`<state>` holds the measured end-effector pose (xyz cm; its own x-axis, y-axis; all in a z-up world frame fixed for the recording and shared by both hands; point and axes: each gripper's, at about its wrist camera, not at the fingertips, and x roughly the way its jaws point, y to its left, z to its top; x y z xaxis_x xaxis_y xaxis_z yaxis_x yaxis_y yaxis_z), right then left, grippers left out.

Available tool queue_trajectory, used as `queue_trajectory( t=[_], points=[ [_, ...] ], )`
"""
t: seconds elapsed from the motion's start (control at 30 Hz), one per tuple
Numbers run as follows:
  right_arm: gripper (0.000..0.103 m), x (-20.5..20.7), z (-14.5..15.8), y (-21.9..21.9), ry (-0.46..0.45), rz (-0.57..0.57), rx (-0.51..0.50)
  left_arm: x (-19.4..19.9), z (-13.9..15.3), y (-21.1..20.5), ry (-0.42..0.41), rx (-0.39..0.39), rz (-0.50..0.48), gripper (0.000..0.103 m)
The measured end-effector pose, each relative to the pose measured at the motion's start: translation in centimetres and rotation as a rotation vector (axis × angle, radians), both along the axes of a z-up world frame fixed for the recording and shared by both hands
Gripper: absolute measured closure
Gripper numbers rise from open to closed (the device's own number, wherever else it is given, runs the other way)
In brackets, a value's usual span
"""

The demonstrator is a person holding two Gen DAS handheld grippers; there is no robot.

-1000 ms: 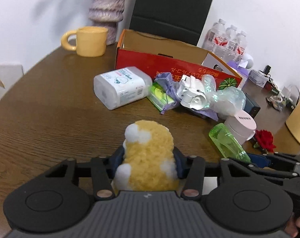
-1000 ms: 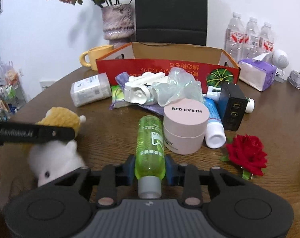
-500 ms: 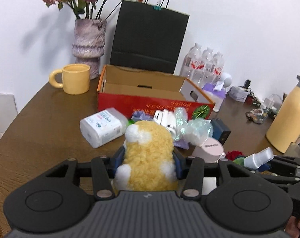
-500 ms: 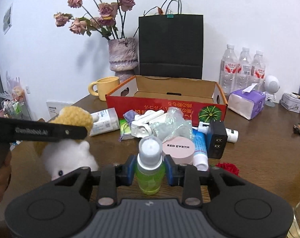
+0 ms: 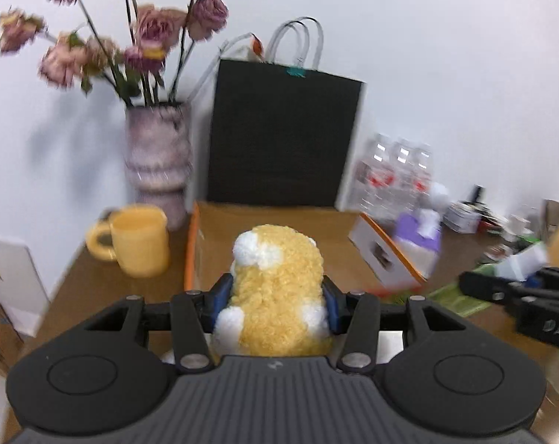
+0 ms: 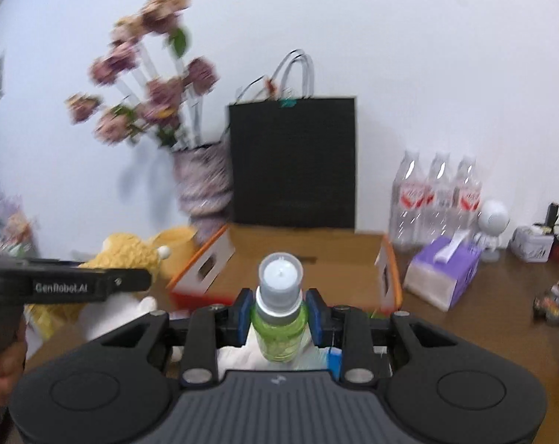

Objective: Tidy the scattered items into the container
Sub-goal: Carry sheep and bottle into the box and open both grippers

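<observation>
1. Cardboard box (image 5: 279, 222), open-topped with orange-red walls, sits on the wooden table (image 5: 76, 281) ahead of both grippers.
2. Left gripper (image 5: 275, 296): jaws clamped on a yellow-and-white plush toy (image 5: 275, 288), blue pads pressing its sides, held before the box.
3. Right gripper (image 6: 279, 307): jaws closed on a green bottle (image 6: 279, 325), grey cap up, in front of the box's near wall.

Left gripper (image 5: 277, 298) sits at the bottom centre of its frame, fingers clamped on something. Right gripper (image 6: 278, 312) is the same, low in its frame, pinching too.
</observation>
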<state>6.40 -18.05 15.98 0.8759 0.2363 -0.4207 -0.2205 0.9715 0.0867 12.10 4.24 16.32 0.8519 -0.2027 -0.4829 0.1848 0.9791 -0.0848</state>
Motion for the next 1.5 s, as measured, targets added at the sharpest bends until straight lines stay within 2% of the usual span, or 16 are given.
queue_trajectory(
  t=[0.13,0.27,0.4,0.47,0.73,0.83,0.9,0.93,0.97,1.0,1.03,1.07,1.13,1.2,1.43,1.5],
  points=[
    [0.074,5.9,2.1,-0.6,0.024,-0.047,-0.003,6.1,1.0,-0.4,0.011,0.060,0.028,0.054],
    [0.074,12.1,2.7,-0.4,0.086,-0.034,0.002,12.5,-0.4,-0.3,0.121,0.000,0.032,0.054],
    [0.074,18.4,0.6,0.3,0.183,-0.054,-0.031,18.2,-3.7,-1.1,0.228,0.026,0.040,0.054],
    [0.074,21.2,-1.0,0.6,0.230,-0.068,-0.055,20.7,-5.1,-1.0,0.272,0.005,0.058,0.054],
    [0.074,28.4,-4.4,0.6,0.308,-0.072,-0.068,27.0,-8.2,-0.8,0.337,0.000,0.103,0.053],
    [0.074,30.0,-5.0,1.2,0.311,-0.066,-0.072,28.3,-9.0,-0.7,0.345,0.002,0.114,0.053],
    [0.073,30.8,-5.3,1.0,0.325,-0.040,0.015,28.7,-9.5,-0.4,0.348,0.006,0.125,0.052],
    [0.074,31.1,-5.6,0.6,0.339,-0.034,0.079,28.9,-9.7,-0.3,0.350,0.011,0.131,0.049],
    [0.074,31.4,-6.0,0.3,0.347,-0.071,0.090,28.9,-9.9,-0.3,0.349,0.015,0.133,0.044],
    [0.066,31.7,-6.4,0.0,0.348,-0.141,0.054,29.0,-10.0,-0.3,0.348,0.017,0.132,0.035],
    [0.051,32.0,-6.7,-0.2,0.348,-0.212,0.018,29.0,-10.1,-0.4,0.348,0.018,0.127,0.027],
    [0.040,32.1,-7.0,-0.5,0.352,-0.241,0.002,28.9,-10.1,-0.5,0.349,0.016,0.118,0.025],
    [0.040,32.0,-7.3,-0.9,0.366,-0.223,0.006,28.9,-10.0,-0.8,0.349,0.019,0.112,0.019],
    [0.040,31.6,-7.3,-1.0,0.379,-0.195,0.015,28.6,-9.7,-1.0,0.347,0.032,0.122,0.019],
    [0.041,29.9,-6.5,1.7,0.456,-0.113,-0.107,26.3,-7.9,-1.5,0.387,0.040,0.077,0.019],
    [0.039,29.2,-6.2,2.4,0.472,-0.100,-0.130,24.9,-7.5,-1.1,0.394,0.031,0.095,0.012]
  ],
)
